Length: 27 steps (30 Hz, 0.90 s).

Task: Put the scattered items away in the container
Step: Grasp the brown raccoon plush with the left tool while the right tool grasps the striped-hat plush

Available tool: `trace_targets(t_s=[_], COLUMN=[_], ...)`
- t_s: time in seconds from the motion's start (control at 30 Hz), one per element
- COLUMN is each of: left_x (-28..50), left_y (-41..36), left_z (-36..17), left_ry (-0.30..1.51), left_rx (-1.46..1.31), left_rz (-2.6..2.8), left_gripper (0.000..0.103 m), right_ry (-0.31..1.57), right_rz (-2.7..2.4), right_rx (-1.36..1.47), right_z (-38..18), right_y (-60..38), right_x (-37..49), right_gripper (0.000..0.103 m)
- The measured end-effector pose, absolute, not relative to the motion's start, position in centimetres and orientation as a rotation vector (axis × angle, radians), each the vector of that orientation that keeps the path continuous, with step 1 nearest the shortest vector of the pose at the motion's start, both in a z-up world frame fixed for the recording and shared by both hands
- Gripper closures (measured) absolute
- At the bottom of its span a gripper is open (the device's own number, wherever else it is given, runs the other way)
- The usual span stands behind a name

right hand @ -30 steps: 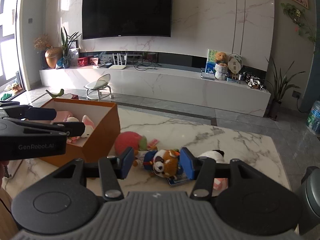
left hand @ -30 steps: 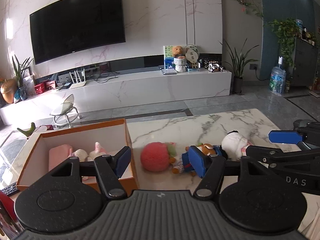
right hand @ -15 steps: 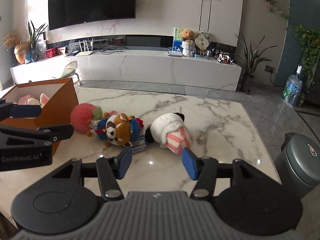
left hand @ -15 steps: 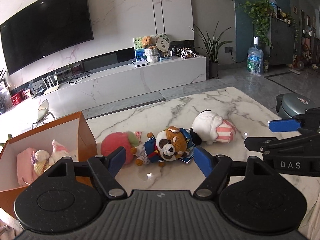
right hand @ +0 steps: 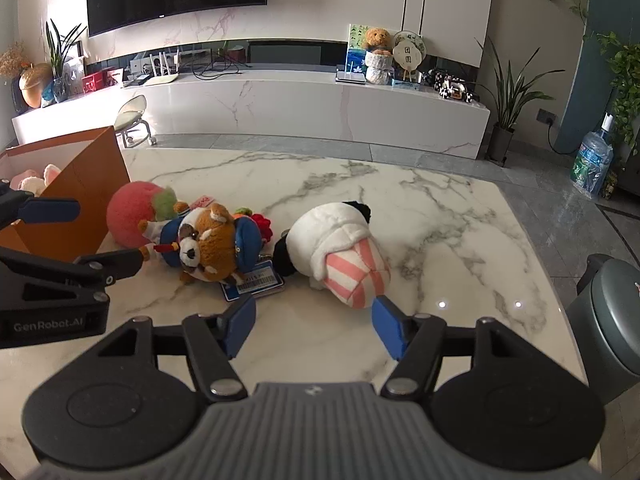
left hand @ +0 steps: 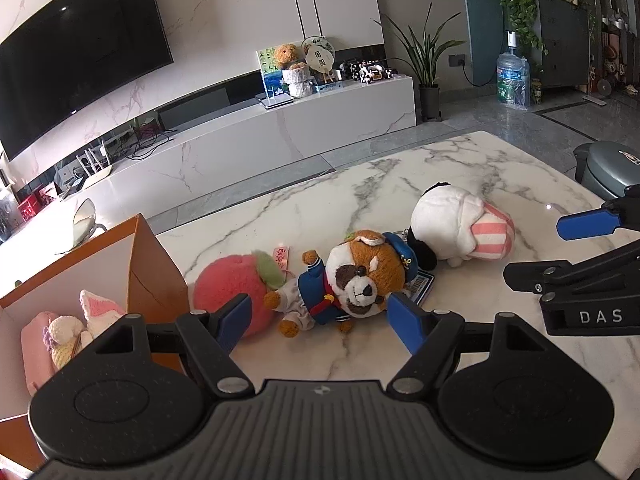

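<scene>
Three soft toys lie in a row on the marble table [left hand: 460, 160]. A pink peach plush [left hand: 230, 284] rests beside the orange box [left hand: 156, 276], which holds pink and white toys [left hand: 80, 320]. A brown dog plush in a blue uniform [left hand: 352, 276] lies in the middle, and a white plush with pink striped trousers [left hand: 460, 224] is at the right. My left gripper [left hand: 320, 316] is open just in front of the dog plush. My right gripper [right hand: 314, 322] hovers before the white plush [right hand: 340, 252]; its jaws are opening, with nothing between them.
A blue barcode tag [right hand: 256, 284] sticks out from under the dog plush [right hand: 212, 244]. A grey lidded bin [right hand: 612, 320] stands off the table's right edge. Behind the table run a grey floor and a long white TV bench [right hand: 280, 104].
Both grippers have dropped toward the table and swung right, away from the box. The toys now loom larger, and both sets of jaws stand wider apart.
</scene>
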<state>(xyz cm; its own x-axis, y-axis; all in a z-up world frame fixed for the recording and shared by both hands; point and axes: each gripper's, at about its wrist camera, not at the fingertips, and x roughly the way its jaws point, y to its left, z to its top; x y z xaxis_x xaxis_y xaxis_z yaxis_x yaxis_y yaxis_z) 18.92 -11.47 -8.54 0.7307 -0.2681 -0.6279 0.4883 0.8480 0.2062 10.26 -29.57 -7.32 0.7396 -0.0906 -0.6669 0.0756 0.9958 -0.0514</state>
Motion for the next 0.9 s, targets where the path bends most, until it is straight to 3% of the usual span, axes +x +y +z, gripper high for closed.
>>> trace_targets(t_s=[0.53, 0.9], left_x=[22.1, 22.7], left_y=[-13.9, -14.8], left_z=[-12.5, -14.3], left_ry=[0.640, 0.611], left_rx=[0.500, 0.572], left_rz=[-0.488, -0.549], left_gripper=[0.014, 0.014], right_ry=[0.772, 0.778], right_rz=[-0.120, -0.135], right_rx=[-0.053, -0.069], right_z=[-9.7, -10.8], right_y=[-31.4, -32.4], right_x=[15.3, 17.6], right_gripper=[0.020, 0.019])
